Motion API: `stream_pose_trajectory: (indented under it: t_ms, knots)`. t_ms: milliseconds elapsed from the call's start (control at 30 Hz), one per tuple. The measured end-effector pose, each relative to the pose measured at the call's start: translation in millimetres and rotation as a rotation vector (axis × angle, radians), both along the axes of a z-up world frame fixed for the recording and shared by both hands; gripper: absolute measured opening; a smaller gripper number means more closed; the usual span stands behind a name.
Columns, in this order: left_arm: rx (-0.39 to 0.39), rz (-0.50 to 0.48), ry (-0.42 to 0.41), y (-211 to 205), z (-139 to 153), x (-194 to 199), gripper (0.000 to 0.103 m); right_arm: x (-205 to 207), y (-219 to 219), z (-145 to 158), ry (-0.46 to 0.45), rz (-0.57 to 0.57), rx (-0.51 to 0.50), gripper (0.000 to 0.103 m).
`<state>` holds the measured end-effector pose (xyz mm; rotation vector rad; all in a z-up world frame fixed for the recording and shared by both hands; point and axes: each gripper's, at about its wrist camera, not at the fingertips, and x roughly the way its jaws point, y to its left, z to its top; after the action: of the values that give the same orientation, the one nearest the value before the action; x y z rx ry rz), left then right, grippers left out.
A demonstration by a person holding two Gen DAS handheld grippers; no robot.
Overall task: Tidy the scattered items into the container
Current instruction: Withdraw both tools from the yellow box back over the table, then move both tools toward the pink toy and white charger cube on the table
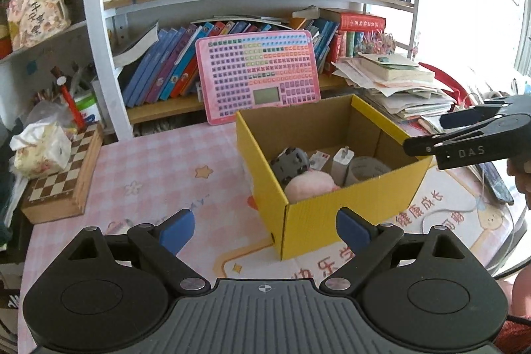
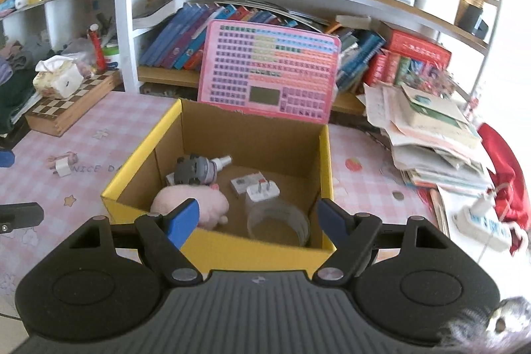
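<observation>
A yellow cardboard box (image 1: 332,221) (image 2: 132,175) stands open on the pink table. Inside lie a pink plush (image 2: 205,204) (image 1: 308,184), a grey toy car (image 2: 195,170) (image 1: 288,165), a white charger plug (image 2: 262,191) (image 1: 341,165), a small white card box (image 2: 245,183), a clear tape roll (image 2: 278,221) and a small spray bottle (image 2: 222,161). My left gripper (image 1: 265,229) is open and empty, in front of the box's near corner. My right gripper (image 2: 257,218) is open and empty, above the box's near rim; it also shows from the side in the left wrist view (image 1: 464,138). A white plug (image 2: 63,168) lies on the table left of the box.
A pink keyboard toy (image 1: 259,75) leans on the bookshelf behind the box. A wooden chess box (image 1: 63,181) with a tissue pack (image 1: 39,151) sits at the left. A paper and book stack (image 2: 431,135), a power strip (image 2: 481,221) and a coin (image 2: 396,195) lie at the right.
</observation>
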<state>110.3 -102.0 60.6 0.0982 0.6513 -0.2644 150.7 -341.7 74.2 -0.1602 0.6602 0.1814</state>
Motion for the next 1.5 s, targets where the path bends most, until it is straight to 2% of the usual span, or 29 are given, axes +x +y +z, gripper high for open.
stream_pose_trajectory:
  t_ms: [367, 767, 1200, 1500]
  knots:
    - [-0.022, 0.101, 0.014, 41.4, -9.4, -39.1, 0.095, -56.5, 13.5, -17.5, -0.035, -0.172, 0.049, 0.08]
    - [-0.015, 0.142, 0.031, 78.2, -21.8, -74.0, 0.095, -110.3, 41.7, -40.4, 0.013, -0.289, 0.1, 0.081]
    - [-0.02, 0.18, 0.055, 108.9, -37.9, -103.5, 0.095, -153.1, 93.8, -60.7, 0.028, -0.295, 0.055, 0.084]
    - [-0.027, 0.181, 0.08, 120.0, -45.9, -113.1, 0.095, -164.6, 123.0, -65.9, 0.057, -0.218, 0.036, 0.088]
